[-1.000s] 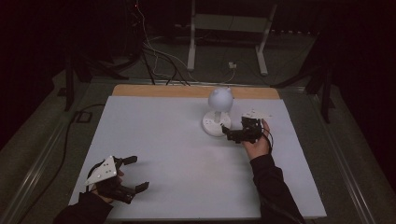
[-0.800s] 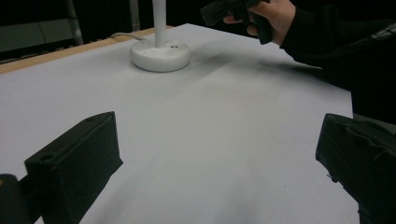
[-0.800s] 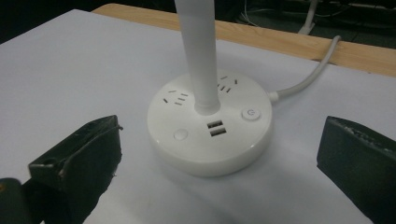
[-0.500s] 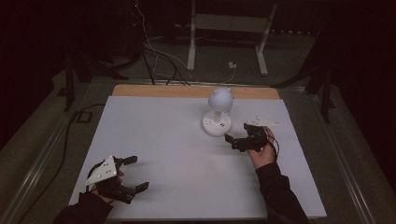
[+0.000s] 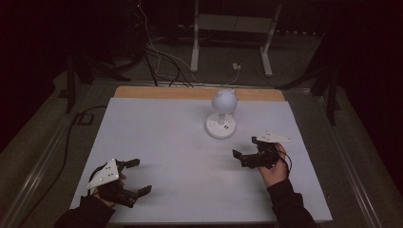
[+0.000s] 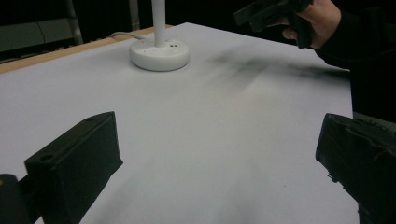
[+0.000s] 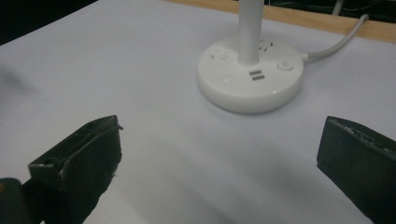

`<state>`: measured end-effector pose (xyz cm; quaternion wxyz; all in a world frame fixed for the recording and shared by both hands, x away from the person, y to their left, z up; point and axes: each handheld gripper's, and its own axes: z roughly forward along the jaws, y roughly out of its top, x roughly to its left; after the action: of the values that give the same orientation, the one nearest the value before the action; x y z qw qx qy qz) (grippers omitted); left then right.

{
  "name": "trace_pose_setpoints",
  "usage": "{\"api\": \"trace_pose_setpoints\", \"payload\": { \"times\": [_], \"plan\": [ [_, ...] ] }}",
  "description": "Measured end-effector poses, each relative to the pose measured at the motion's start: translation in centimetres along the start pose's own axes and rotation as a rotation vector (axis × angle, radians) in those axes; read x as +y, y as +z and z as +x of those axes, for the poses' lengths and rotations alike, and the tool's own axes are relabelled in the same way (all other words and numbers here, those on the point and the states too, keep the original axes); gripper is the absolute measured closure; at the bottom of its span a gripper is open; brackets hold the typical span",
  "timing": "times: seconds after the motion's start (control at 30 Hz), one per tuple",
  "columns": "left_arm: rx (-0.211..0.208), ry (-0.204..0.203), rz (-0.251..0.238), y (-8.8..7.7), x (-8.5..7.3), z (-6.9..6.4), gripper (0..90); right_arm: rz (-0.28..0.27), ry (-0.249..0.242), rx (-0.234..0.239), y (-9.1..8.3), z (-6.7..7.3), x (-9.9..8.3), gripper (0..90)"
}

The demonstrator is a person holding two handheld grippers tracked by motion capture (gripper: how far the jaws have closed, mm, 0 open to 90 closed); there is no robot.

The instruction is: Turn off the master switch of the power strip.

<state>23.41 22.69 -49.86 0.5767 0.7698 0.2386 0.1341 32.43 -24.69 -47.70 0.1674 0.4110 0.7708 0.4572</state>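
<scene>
Right tool point(image 5: 246, 148) farther from lamp point(image 5: 221, 124)

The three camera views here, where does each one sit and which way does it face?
High view: above the person's side, looking forward and down on the white table; both forearms, left gripper and right gripper show.
Left gripper view: rides that gripper, looking across at the white round-based desk lamp; its black jaws and the person's other hand show.
Right gripper view: faces the lamp base closely, between its jaws.
All share the lamp.
</scene>
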Motion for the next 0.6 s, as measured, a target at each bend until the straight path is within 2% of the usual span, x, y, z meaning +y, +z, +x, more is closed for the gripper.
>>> {"api": "trace_pose_setpoints", "payload": {
  "times": [0.3,0.6],
  "plan": [
    [0.001,0.0,0.0,0.0,0.0,0.0,0.3,0.014,-0.033,-0.021,-1.6,0.5,-2.3,0.0],
    [0.001,-0.001,0.002,0.0,0.0,0.0,0.4,0.052,-0.031,-0.002,-3.0,0.5,-4.5,0.0]
  ]
}}
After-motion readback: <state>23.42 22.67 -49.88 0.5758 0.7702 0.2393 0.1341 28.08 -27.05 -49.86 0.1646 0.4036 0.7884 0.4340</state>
